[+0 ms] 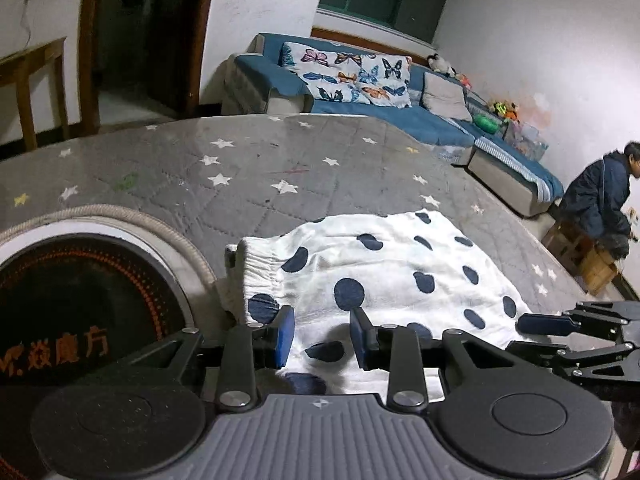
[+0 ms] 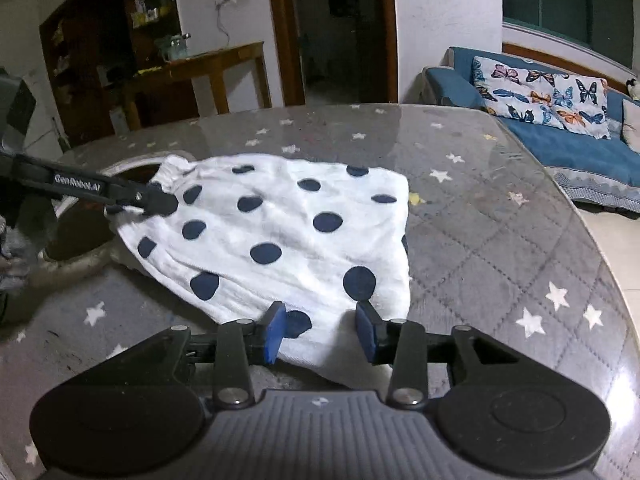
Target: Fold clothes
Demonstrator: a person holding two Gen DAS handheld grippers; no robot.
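Observation:
A white garment with dark blue dots [image 1: 384, 268] lies folded flat on the grey star-patterned table [image 1: 208, 168]. It shows whole in the right wrist view [image 2: 280, 232], elastic waistband at the left. My left gripper [image 1: 322, 338] is open, its jaws standing over the garment's near edge by the waistband. It also shows in the right wrist view [image 2: 160, 200], resting at the waistband corner. My right gripper [image 2: 322, 334] is open over the garment's near hem edge. It shows from the side in the left wrist view [image 1: 548, 326].
A round black induction cooker [image 1: 80, 300] is set into the table at the left, next to the waistband. A blue sofa [image 1: 400, 120] with butterfly cushions stands behind. A person [image 1: 608, 200] crouches at the far right. A wooden desk [image 2: 208, 76] stands beyond the table.

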